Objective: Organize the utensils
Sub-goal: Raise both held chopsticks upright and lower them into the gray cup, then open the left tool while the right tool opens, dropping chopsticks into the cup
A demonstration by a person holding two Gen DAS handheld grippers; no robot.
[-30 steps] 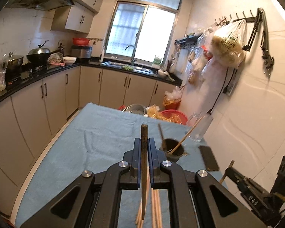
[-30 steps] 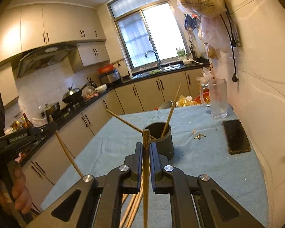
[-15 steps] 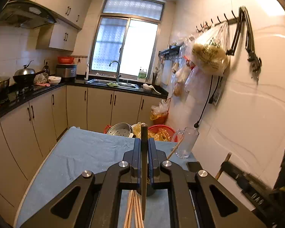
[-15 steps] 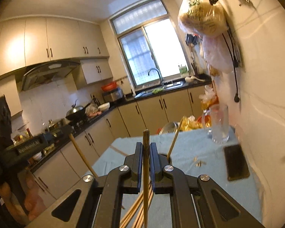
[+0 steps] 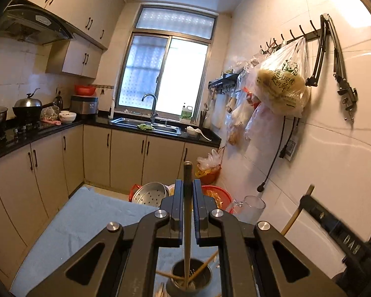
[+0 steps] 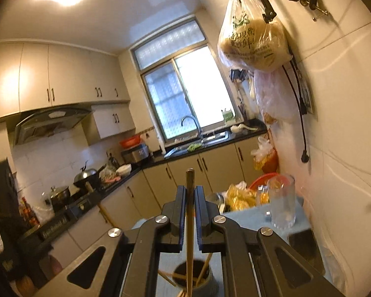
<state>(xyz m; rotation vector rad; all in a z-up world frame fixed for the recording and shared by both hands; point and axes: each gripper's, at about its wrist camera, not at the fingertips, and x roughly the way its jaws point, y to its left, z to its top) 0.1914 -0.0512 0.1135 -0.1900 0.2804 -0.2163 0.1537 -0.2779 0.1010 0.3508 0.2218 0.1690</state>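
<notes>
Left wrist view
Left gripper [image 5: 187, 190]: jaws closed on a single wooden chopstick [image 5: 187, 222] that stands upright between the pads, its dark top end above the fingertips.
Chopstick's lower end: hangs over the mouth of the dark round holder [image 5: 191, 281]; whether it touches inside, I cannot tell.
Holder: stands on the table with the blue cloth [image 5: 86, 212], low in the picture, with a few other chopsticks [image 5: 205, 266] leaning in it.
Right side: the other gripper's black body [image 5: 334, 230], blurred, with a wooden stick end showing at its tip.
Beyond the table: a clear glass jug [image 5: 252, 209] by the wall.

Right wrist view
Right gripper [image 6: 190, 193]: jaws closed on its own chopstick [image 6: 190, 235], also upright.
Chopstick's lower end: reaches down in front of the holder [image 6: 193, 278]; contact not clear.
Holder: near the bottom edge, on the cloth-covered table [image 6: 254, 219], with several sticks leaning inside.
Nearby: the glass jug [image 6: 283, 203] and a dark phone [image 6: 306, 250] towards the wall.
Left edge: the left gripper's black body [image 6: 54, 230], a hand [image 6: 24, 282] below it.
</notes>
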